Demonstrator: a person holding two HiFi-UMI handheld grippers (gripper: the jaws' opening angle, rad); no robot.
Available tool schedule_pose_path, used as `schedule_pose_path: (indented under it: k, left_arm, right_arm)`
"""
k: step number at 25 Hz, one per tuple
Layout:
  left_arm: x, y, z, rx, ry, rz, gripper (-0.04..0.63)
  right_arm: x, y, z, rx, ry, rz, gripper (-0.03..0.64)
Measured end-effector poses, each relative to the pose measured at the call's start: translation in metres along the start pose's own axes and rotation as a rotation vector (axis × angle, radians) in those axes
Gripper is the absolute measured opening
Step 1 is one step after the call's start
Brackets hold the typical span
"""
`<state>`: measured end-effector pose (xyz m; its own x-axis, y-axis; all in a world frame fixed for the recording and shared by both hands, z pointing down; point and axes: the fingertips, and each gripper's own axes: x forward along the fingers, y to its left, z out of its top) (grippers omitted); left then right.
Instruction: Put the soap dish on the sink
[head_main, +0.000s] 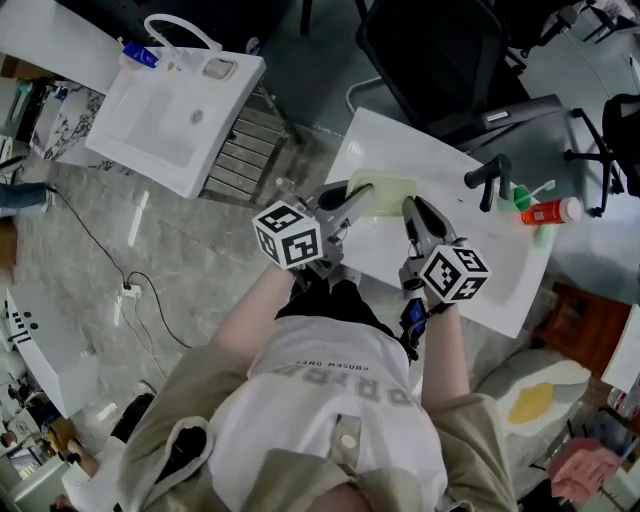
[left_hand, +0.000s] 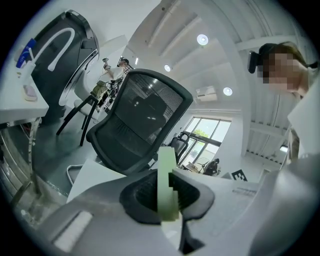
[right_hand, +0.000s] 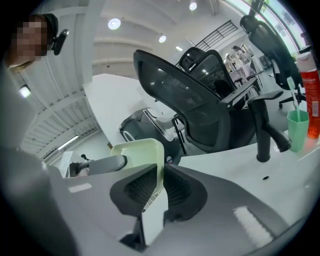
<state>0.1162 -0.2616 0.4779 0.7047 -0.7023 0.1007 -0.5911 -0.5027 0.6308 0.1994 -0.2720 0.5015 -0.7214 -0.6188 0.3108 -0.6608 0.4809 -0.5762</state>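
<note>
Holding a pale green soap dish (head_main: 385, 192) with two hand-held grippers over the left part of a white sink (head_main: 500, 275); contact with the sink surface not discernible. Clamped on the dish's left rim with the left gripper (head_main: 352, 197), ribbed black pads tight together on the thin green edge. Clamped on the right wall with the right gripper (head_main: 412, 208), pads pressed on either side of the wall, with the dish's open tray lying to the left of them in the right gripper view. Both tongs angled away from the person, with a marker cube (head_main: 288, 235) of black-and-white squares on the left one and a matching marker cube (head_main: 455, 273) on the right.

Standing right of the dish on the sink's far edge: a black faucet (head_main: 488, 180), then a green cup (head_main: 522, 198) with a toothbrush in it, then a red bottle (head_main: 550, 212) with a white cap, label too small to read. Beyond the sink, a black mesh office chair (head_main: 440, 60). Far left on the grey floor, a second white sink (head_main: 175, 120) on a slatted stand, with a black cable (head_main: 100, 250) trailing near it.

Printed across the person's white T-shirt (head_main: 330, 390), dark lettering, upside down from the head view and not legible.
</note>
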Motion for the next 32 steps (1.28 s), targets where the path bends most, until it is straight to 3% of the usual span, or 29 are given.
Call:
schedule_pose_path:
  k: [6, 10, 14, 16, 18, 21, 23, 26, 32]
  left_arm:
    - [0.004, 0.015, -0.002, 0.039, 0.045, 0.019, 0.04]
    - [0.007, 0.031, 0.002, 0.07, 0.09, 0.018, 0.113]
    - [0.011, 0.046, 0.006, 0.153, 0.149, 0.011, 0.2]
    - [0.012, 0.053, 0.006, 0.24, 0.194, 0.01, 0.272]
    - [0.013, 0.057, 0.004, 0.381, 0.251, 0.009, 0.313]
    - [0.015, 0.066, 0.0, 0.615, 0.33, 0.007, 0.33]
    - [0.017, 0.07, -0.003, 0.727, 0.365, -0.009, 0.33]
    - [0.02, 0.071, -0.004, 0.818, 0.396, -0.048, 0.33]
    - [0.022, 0.09, -0.013, 0.872, 0.46, -0.081, 0.33]
  right_arm:
    - [0.009, -0.008, -0.002, 0.008, 0.013, -0.133, 0.026]
    - [0.015, -0.012, -0.004, 0.047, 0.005, -0.203, 0.023]
    - [0.024, -0.021, -0.003, 0.073, 0.005, -0.269, 0.021]
    - [0.027, -0.026, -0.003, 0.088, 0.007, -0.297, 0.021]
    - [0.032, -0.03, -0.003, 0.084, 0.018, -0.32, 0.021]
    - [0.041, -0.034, -0.005, 0.07, 0.047, -0.349, 0.021]
    - [0.047, -0.036, -0.009, 0.069, 0.067, -0.362, 0.021]
    - [0.054, -0.042, -0.015, 0.086, 0.084, -0.38, 0.021]
    - [0.065, -0.059, -0.023, 0.092, 0.112, -0.424, 0.02]
